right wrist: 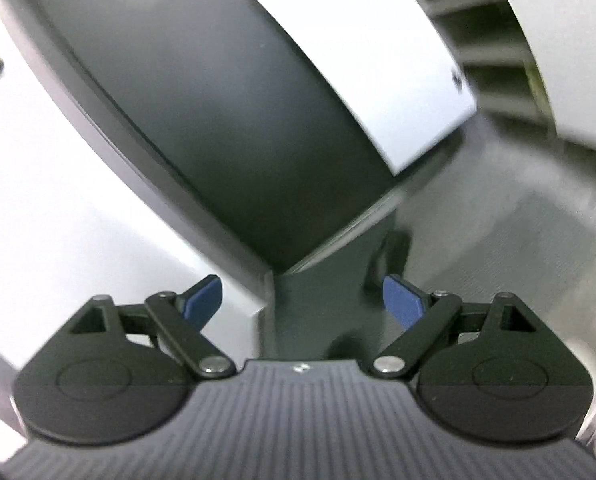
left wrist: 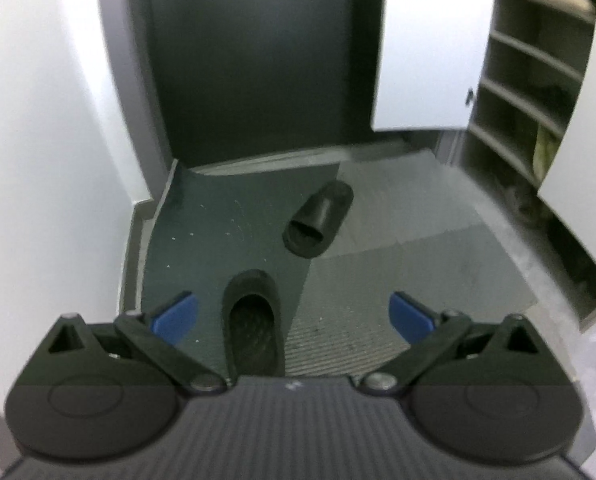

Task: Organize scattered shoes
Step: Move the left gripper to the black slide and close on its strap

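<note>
Black slippers [left wrist: 253, 320] [left wrist: 318, 220] lie on floor mat [left wrist: 378, 280], apart, free floor around both; shelf cabinet [left wrist: 518, 100] stands right. Left gripper [left wrist: 294, 316] spread wide above nearer slipper, empty. Right gripper [right wrist: 302, 304] spread, empty.

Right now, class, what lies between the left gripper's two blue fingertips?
In the left wrist view, the near black slipper lies between the open left gripper's fingertips, untouched.
</note>
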### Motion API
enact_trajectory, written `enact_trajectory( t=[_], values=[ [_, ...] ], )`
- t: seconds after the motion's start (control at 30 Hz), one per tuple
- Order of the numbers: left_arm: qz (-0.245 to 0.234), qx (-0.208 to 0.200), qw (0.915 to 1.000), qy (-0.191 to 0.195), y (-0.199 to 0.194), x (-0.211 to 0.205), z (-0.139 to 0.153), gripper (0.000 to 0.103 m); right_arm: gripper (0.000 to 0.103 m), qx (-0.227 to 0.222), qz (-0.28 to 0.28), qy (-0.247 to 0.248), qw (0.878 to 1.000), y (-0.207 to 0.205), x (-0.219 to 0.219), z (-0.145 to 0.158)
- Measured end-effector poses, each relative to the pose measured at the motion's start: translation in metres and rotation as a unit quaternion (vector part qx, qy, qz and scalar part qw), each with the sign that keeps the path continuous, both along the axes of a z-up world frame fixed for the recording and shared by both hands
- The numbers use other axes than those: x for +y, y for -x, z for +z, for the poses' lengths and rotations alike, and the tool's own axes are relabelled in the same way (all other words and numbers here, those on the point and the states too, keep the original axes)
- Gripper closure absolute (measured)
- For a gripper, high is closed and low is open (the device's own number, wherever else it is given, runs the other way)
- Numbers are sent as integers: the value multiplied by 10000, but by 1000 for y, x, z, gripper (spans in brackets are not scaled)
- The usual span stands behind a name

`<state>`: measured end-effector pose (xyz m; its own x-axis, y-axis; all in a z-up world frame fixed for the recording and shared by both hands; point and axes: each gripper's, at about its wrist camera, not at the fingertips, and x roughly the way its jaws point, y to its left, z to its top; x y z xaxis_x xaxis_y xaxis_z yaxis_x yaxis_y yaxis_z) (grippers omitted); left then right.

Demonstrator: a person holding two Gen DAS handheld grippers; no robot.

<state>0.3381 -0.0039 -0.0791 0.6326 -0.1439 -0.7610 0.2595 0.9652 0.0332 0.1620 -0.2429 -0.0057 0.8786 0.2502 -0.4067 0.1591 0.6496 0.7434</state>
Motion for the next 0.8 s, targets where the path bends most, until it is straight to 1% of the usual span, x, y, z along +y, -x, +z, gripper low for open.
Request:
enact_trajectory(
  t=[0.07,0.13,0.17,0.23,0.33,0.43,0.5,0.57,0.63,0.7,0.73,0.77,0.8],
  values=[
    [-265,208,9994,19,-23,-6,-15,0,13,-92,-93,-263,9996,17,-7,-7],
    [-381,378,9986,26,-49,-10,-30,0,12,-10,-220,-444,9988,23,-15,-16],
    [-405,376,9985,18,-61,-12,-36,0,11,68,-325,-594,9977,22,-19,-20],
    [-504,326,9982,25,-87,-17,-53,0,12,107,-460,-741,9961,19,-23,-25],
    [-702,225,9973,-56,-131,-33,-78,0,11,221,-700,-728,9946,9,-32,-32],
    [-907,130,9956,-183,-185,-58,-113,0,12,507,-759,-884,9919,-5,-34,-51],
    [-998,92,9947,-230,-219,-75,-136,0,12,754,-710,-939,9902,-14,-31,-63],
    [-1091,132,9938,-193,-258,-91,-165,0,13,1058,-644,-979,9875,-26,-29,-78],
    [-1138,199,9932,-115,-290,-103,-194,0,13,1661,-818,-973,9779,-44,-27,-105],
    [-1110,274,9934,-123,-322,-113,-228,0,12,1985,-940,-918,9712,-56,-24,-120],
    [-1078,302,9936,-138,-334,-117,-241,1,12,2269,-890,-871,9659,-71,-19,-134],
    [-975,354,9945,-128,-348,-120,-257,1,13,2442,-780,-889,9625,-83,-16,-145],
    [-875,426,9952,-62,-362,-122,-275,1,13,2525,-688,-942,9605,-92,-14,-151]
  ],
)
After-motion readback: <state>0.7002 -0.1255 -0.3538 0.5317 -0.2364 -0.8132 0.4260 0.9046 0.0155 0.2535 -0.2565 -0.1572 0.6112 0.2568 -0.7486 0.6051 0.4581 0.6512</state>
